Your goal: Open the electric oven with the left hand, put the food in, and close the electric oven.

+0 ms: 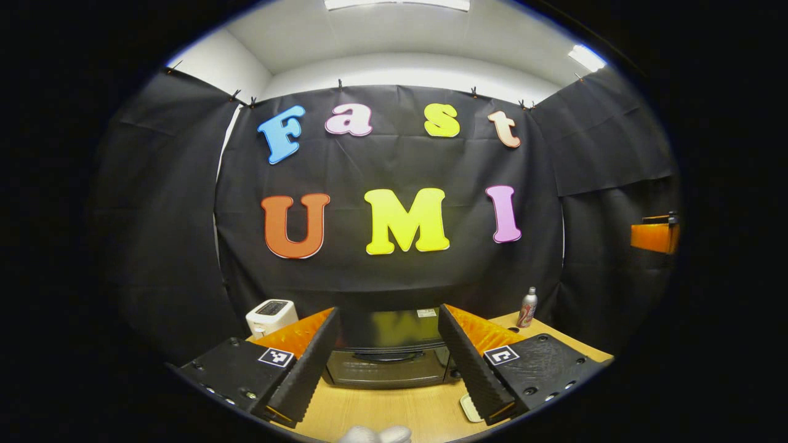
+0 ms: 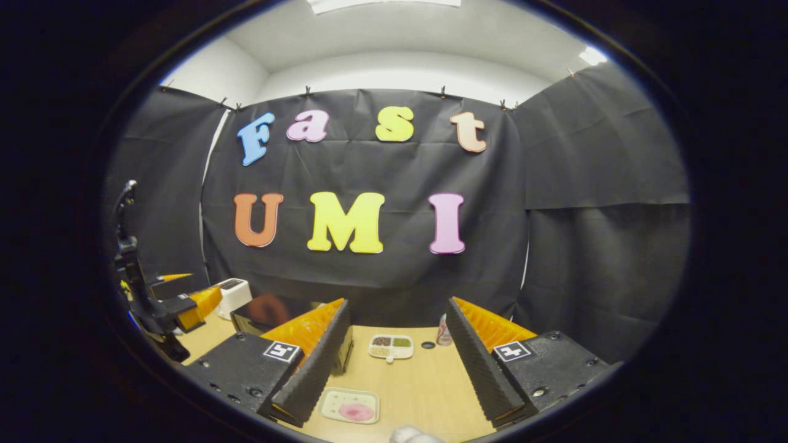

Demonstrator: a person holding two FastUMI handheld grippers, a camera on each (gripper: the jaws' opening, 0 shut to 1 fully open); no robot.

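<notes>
Opening stage, before any contact. In the left gripper view the left gripper (image 1: 389, 363) hovers with its jaws spread wide and holding nothing, framing the electric oven (image 1: 388, 351), which stands closed at the back of the wooden table (image 1: 394, 412) between a white toaster (image 1: 271, 315) and a can (image 1: 527, 307). In the right gripper view the right gripper (image 2: 399, 363) is likewise released and empty above a tray of food (image 2: 349, 406), with a divided dish (image 2: 390, 347) farther back. The next move likely calls for the left gripper to advance and close on the door handle (image 1: 388, 355). The handle is dark and hard to resolve; the oven's lower edge is partly hidden by the fingers.
</notes>
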